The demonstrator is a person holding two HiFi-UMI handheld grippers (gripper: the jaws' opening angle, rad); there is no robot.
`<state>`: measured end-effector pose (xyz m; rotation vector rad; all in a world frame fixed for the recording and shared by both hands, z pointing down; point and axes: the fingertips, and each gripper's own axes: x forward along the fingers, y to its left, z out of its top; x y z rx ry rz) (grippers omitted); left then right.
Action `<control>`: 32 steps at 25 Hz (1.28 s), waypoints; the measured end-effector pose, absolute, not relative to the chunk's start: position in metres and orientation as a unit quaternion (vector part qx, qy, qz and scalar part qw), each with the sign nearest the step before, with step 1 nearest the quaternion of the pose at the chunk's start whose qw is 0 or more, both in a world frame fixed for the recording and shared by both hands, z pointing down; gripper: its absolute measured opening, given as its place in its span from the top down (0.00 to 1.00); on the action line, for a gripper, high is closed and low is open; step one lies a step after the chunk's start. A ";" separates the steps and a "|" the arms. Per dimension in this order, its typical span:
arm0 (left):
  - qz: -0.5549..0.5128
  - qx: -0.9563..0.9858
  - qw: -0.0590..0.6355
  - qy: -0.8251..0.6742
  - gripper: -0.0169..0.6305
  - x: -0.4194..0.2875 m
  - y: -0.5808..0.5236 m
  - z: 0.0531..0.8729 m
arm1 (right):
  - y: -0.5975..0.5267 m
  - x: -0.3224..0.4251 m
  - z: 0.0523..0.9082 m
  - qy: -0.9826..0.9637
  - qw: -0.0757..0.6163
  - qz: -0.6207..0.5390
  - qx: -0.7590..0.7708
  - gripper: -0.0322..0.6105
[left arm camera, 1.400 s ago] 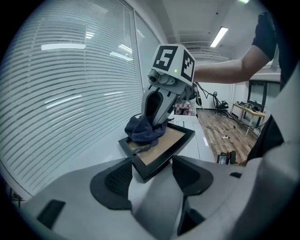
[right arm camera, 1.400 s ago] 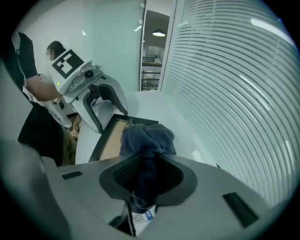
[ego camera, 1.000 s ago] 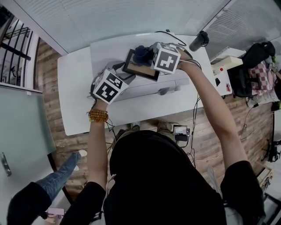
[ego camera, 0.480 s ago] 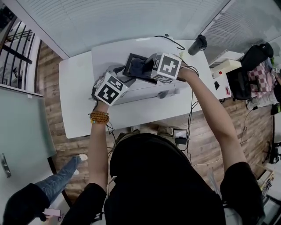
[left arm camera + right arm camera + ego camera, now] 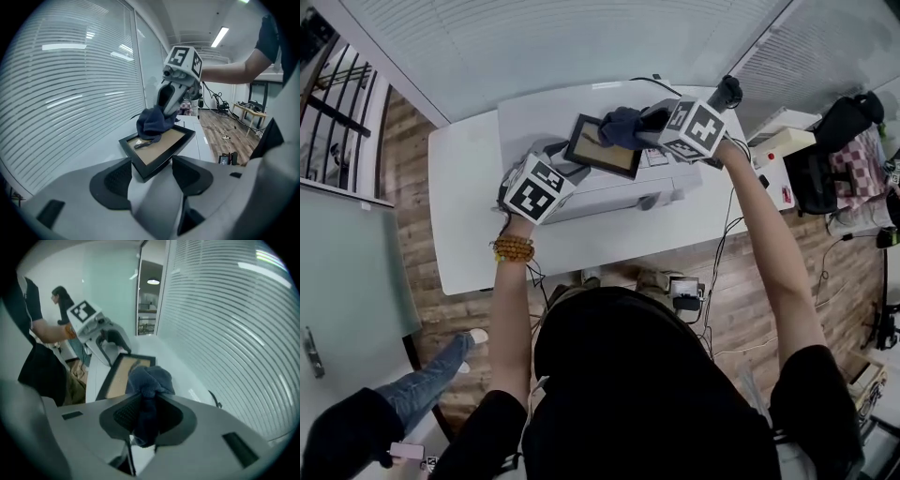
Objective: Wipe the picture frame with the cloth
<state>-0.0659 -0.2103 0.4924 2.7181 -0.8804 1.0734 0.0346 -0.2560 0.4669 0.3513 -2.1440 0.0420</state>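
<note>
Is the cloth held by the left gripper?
No, the right gripper pinches the cloth; the left gripper grips the picture frame.

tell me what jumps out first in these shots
The black picture frame held tilted above the white table, its near corner clamped in the left gripper. The right gripper presses a dark blue cloth onto the frame's far end; its jaws have just opened slightly with the cloth between them.
</note>
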 end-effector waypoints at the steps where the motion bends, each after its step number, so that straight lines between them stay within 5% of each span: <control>1: 0.350 0.890 0.047 -0.290 0.56 -0.066 -0.210 0.493 | -0.254 0.037 0.479 -0.864 0.483 0.009 0.145 0.84; 19: 0.348 0.889 0.055 -0.292 0.56 -0.065 -0.212 0.495 | -0.207 0.001 0.492 -0.879 0.460 -0.009 0.127 0.85; 27: 0.348 0.889 0.057 -0.293 0.56 -0.065 -0.210 0.495 | -0.200 0.013 0.466 -0.936 0.324 0.069 0.116 0.84; 32: 0.349 0.889 0.054 -0.291 0.56 -0.064 -0.210 0.493 | -0.187 0.008 0.482 -0.910 0.402 0.007 0.099 0.84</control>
